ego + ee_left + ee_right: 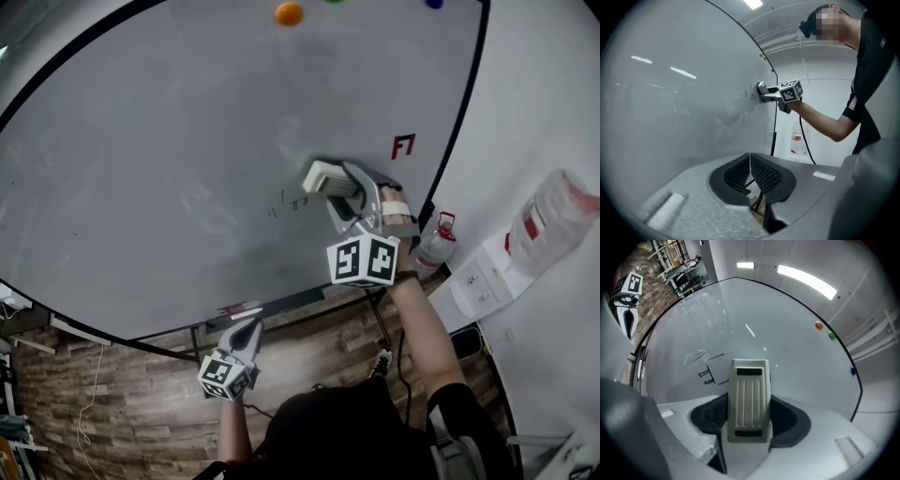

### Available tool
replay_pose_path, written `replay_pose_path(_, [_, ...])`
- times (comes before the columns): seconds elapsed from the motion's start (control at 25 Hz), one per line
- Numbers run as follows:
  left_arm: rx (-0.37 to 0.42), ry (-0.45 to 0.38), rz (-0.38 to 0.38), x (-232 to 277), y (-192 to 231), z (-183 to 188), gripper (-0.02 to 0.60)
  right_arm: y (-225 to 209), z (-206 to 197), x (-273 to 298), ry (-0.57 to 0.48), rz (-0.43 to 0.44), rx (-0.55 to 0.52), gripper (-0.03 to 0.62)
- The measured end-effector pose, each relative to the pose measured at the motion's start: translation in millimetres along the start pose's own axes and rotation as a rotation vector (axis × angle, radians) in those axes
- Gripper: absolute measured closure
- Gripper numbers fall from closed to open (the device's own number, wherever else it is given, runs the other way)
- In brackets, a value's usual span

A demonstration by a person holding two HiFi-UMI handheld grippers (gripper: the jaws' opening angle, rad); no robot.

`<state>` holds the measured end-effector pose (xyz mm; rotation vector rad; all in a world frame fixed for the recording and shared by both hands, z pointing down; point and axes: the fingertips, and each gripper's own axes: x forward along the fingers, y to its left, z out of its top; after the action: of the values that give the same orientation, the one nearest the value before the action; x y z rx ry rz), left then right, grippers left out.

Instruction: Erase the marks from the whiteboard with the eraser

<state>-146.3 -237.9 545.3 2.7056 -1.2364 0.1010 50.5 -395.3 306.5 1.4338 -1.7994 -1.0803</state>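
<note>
Head view, eraser (323, 176) on whiteboard (169, 141), orange magnet (289, 13) above

Right tool (343, 184) held the eraser (323, 176) against the whiteboard (169, 141), just right of black marks (291, 201); left tool (247, 328) hung below the board's lower edge
</note>
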Motion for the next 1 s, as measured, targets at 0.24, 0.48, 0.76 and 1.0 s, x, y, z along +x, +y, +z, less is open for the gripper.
replay_pose_path(0.24, [0.001, 0.010, -0.018, 5, -14, -3, 0.565, -10, -45, -3, 0.023, -0.007, 0.139, 0.341])
replay_pose_path(0.48, [-0.031, 0.007, -0.020, -7, -19, -10, 0.565, 1, -48, -3, 0.002, 0.001, 0.296, 0.339])
replay_pose_path(0.76, [-0.042, 0.020, 0.019, -25, -5, -23, 0.565, 15, -34, -2, 0.006, 0.005, 0.345, 0.341])
replay_pose_path(1.0, [-0.031, 0.032, 0.012, -34, -2, -27, 0.565, 47, 10, 2, -0.030, 0.033, 0.245, 0.341])
